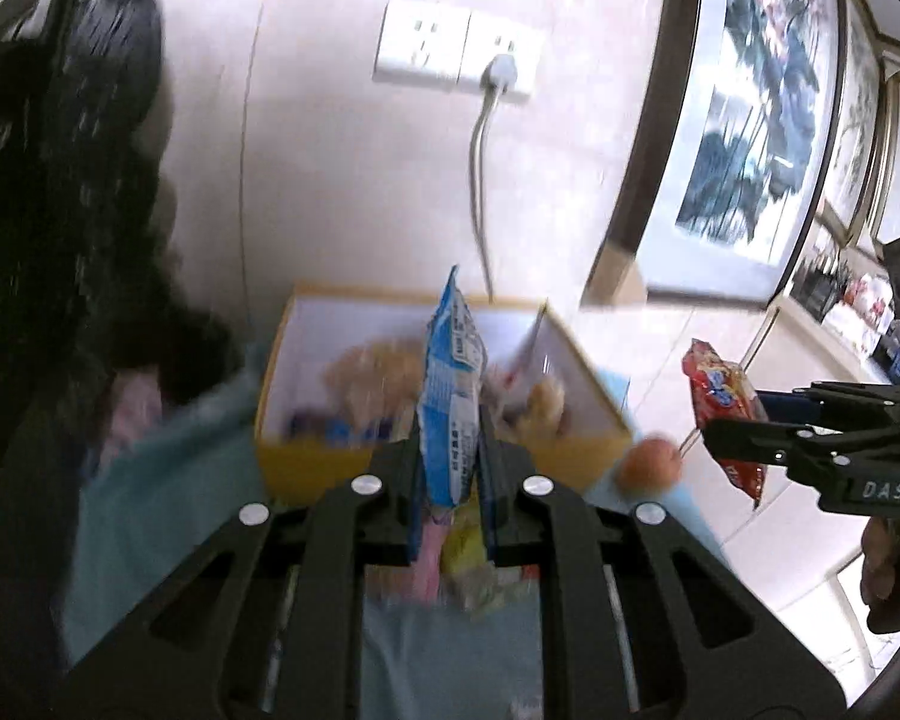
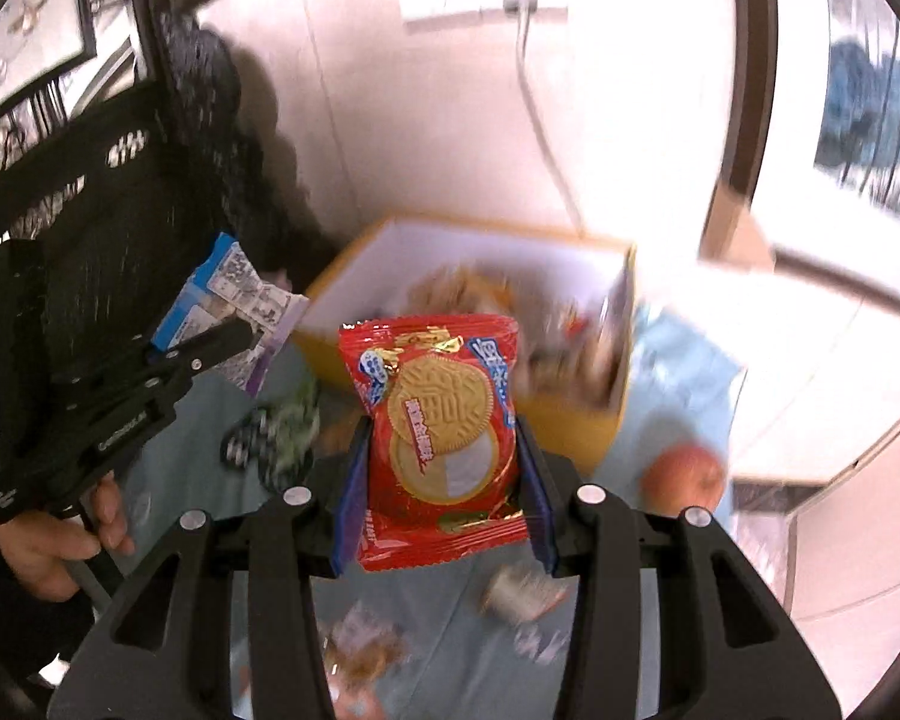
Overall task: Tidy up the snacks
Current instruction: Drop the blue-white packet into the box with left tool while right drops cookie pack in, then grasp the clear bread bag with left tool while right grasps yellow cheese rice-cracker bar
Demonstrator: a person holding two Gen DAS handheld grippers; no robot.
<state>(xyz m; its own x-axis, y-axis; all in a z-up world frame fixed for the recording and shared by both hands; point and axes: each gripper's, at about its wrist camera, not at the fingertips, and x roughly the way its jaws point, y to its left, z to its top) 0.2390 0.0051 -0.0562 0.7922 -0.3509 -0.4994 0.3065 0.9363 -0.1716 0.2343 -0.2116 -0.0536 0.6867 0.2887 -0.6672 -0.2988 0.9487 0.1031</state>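
Snacks fill the yellow box point(image 1: 306, 468) at mid-frame on the light blue cloth point(image 1: 168, 498). The left gripper point(image 1: 450, 456) pinches a blue-and-white packet point(image 1: 450, 396) upright; the right gripper point(image 2: 444, 468) clamps a red biscuit packet point(image 2: 438, 420) below centre. A round reddish fruit point(image 2: 684, 474), perhaps an apple, lies lower right.

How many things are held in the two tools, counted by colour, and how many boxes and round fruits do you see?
Blue and white packet, in the left tool: 1
Red biscuit packet, in the right tool: 1
Yellow box: 1
Round reddish fruit: 1
Total: 4
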